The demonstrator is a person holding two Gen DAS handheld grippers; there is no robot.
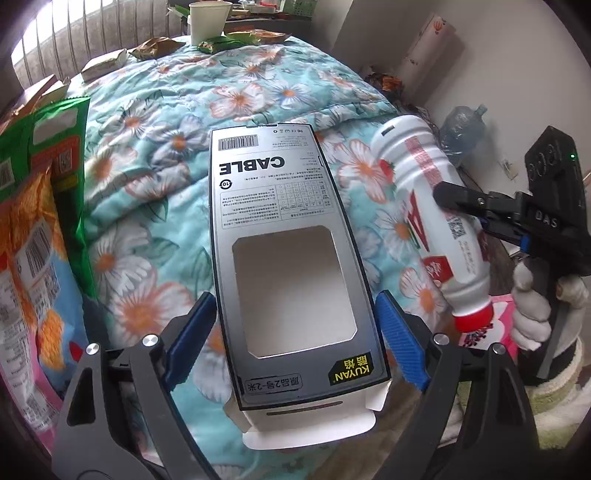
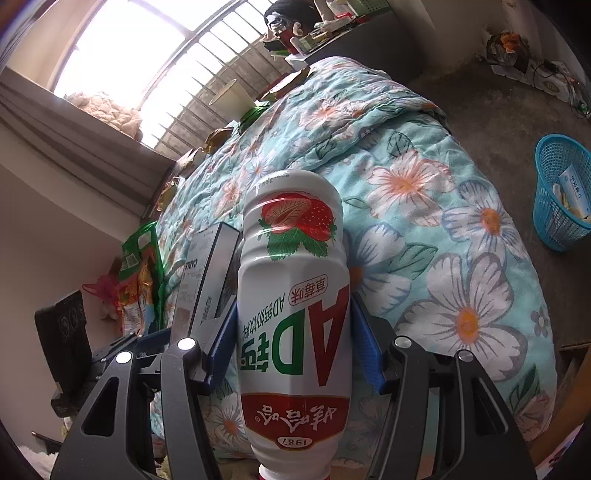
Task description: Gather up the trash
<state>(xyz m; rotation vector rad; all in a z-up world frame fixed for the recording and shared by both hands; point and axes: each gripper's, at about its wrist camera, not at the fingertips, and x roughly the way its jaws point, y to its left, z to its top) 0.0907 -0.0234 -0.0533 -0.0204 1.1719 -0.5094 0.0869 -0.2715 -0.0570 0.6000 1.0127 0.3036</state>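
A flat grey box printed CABLE (image 1: 288, 206), with a cut-out window and an open white end flap, sits lengthwise between the blue pads of my left gripper (image 1: 297, 332). The pads press on its long edges and it hangs above the floral quilt (image 1: 155, 184). In the right wrist view the same box (image 2: 207, 269) stands tilted at the left. My right gripper (image 2: 293, 332) is shut on a white strawberry milk-drink bottle (image 2: 295, 295), held bottom-forward with its red cap towards the camera. In the left wrist view that bottle (image 1: 424, 206) hangs at the right, gripped by a gloved hand's (image 1: 532, 306) tool.
Snack bags (image 1: 40, 229) lie piled along the quilt's left edge. A paper cup (image 1: 207, 20) and more wrappers sit at the far end. A blue plastic basket (image 2: 561, 199) holding some packaging stands on the floor to the right. A water jug (image 1: 461, 129) is by the wall.
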